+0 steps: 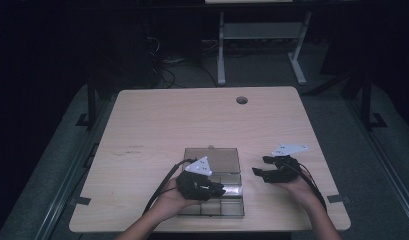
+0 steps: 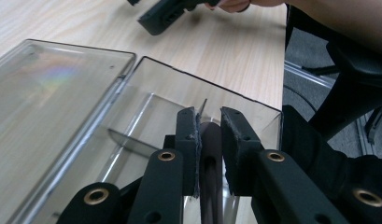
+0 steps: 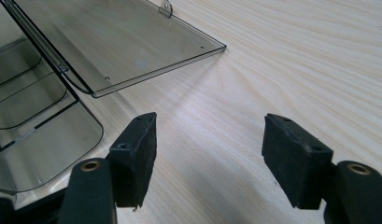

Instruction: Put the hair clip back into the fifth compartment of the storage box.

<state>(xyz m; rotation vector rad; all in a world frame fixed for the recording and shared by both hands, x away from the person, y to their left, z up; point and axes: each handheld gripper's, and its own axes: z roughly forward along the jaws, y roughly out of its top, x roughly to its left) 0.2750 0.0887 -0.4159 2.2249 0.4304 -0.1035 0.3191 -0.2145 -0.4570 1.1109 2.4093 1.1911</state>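
A clear plastic compartment box (image 1: 235, 212) lies near the table's front edge, its lid (image 1: 222, 160) folded open flat behind it. My left gripper (image 1: 221, 189) hangs over the box's middle row of compartments. In the left gripper view its jaws (image 2: 209, 135) are shut on a thin dark rod (image 2: 210, 158) just above a compartment by the box wall (image 2: 254, 105). My right gripper (image 1: 259, 166) hovers over bare wood to the right of the box. Its jaws (image 3: 209, 154) stand open with nothing between them, the lid's corner (image 3: 132, 46) ahead at the left.
The wooden table (image 1: 157, 120) has a round cable hole (image 1: 241, 100) at the back right. A white desk frame (image 1: 221, 50) stands on the floor beyond. My right gripper (image 2: 163, 16) also shows at the top of the left gripper view.
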